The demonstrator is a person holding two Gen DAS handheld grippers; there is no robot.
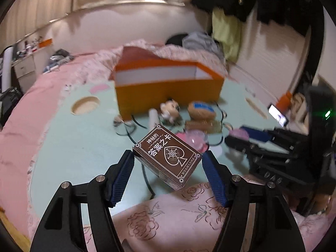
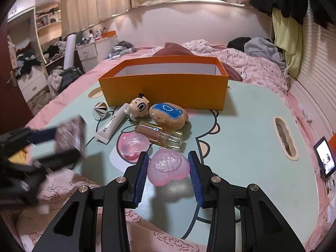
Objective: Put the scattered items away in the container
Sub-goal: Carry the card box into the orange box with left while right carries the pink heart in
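1. Grippers: the left gripper [image 1: 168, 168] is clamped on a brown card box [image 1: 167, 155], lifted clear of the green mat [image 1: 84, 147], well in front of the orange box [image 2: 163, 88]. Its pads touch the card box's corners.
2. The right gripper [image 2: 168, 168] grasps a pink heart-shaped case [image 2: 168, 167], blue pads [image 2: 141, 176] against both its sides, in front of the orange box and nearer the camera than the loose items.
3. Loose items between the heart case and the orange box: a round pink case [image 2: 134, 145], a glass perfume bottle [image 2: 159, 135], a white tube [image 2: 111, 124], a silver cone [image 2: 100, 110].
4. Against the orange box's front wall: a cartoon figure [image 2: 137, 106] and a brown plush pouch [image 2: 168, 112].
5. The orange box stands open on the mat; no items are visible inside from these views.
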